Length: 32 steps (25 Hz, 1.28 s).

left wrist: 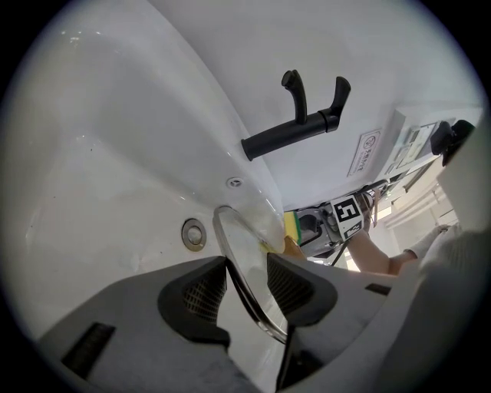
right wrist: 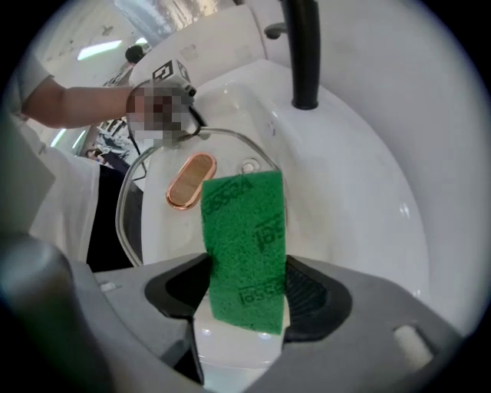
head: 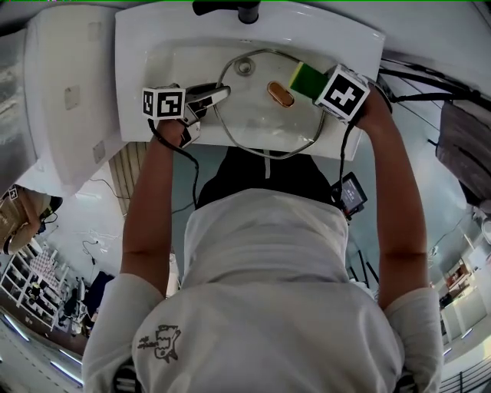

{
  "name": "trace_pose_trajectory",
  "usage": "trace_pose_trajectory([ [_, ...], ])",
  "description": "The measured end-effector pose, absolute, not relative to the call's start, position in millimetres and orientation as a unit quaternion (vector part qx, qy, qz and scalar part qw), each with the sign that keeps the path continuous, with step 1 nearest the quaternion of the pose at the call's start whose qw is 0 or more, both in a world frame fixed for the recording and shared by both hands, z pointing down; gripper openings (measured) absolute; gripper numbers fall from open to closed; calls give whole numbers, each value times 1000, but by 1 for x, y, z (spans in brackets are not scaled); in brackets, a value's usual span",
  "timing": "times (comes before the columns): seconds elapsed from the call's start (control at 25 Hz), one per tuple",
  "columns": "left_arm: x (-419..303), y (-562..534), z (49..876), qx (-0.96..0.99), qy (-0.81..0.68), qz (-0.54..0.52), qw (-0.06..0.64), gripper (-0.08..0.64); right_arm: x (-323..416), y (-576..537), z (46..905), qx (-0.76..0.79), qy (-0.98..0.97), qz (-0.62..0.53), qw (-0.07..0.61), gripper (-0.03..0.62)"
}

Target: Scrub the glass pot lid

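The glass pot lid (head: 257, 119) with a copper knob (head: 281, 94) is held tilted over the white sink (head: 153, 31). My left gripper (head: 219, 96) is shut on the lid's left rim. In the left gripper view the metal rim (left wrist: 247, 288) runs edge-on between the two pads. My right gripper (head: 322, 86) is shut on a green scouring sponge (head: 305, 77) at the lid's far right edge. In the right gripper view the sponge (right wrist: 244, 246) stands upright between the jaws, with the copper knob (right wrist: 190, 180) just beyond it to the left.
A black faucet (head: 238, 9) rises at the sink's far rim, with the drain (head: 244, 67) below it under the lid. The lid's near edge hangs past the sink's front edge. The person's torso stands close against the sink.
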<state>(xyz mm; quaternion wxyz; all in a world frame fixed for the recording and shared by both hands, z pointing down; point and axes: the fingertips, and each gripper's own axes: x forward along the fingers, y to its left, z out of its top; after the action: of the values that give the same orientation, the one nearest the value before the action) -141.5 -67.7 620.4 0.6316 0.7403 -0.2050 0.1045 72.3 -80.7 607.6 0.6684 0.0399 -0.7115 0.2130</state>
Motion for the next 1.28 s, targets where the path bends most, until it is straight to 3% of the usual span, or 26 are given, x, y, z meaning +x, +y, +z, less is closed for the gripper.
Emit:
trace_pose_trajectory([
  [0.44, -147, -67, 634, 708, -194, 137, 665, 173, 56, -93, 532, 230, -787, 197, 538, 295],
  [0.88, -148, -54, 646, 708, -174, 219, 648, 193, 38, -64, 488, 288, -797, 184, 498, 296],
  [1.28, -149, -50, 636, 718, -183, 227, 632, 219, 32, -61, 463, 319, -797, 183, 478, 296],
])
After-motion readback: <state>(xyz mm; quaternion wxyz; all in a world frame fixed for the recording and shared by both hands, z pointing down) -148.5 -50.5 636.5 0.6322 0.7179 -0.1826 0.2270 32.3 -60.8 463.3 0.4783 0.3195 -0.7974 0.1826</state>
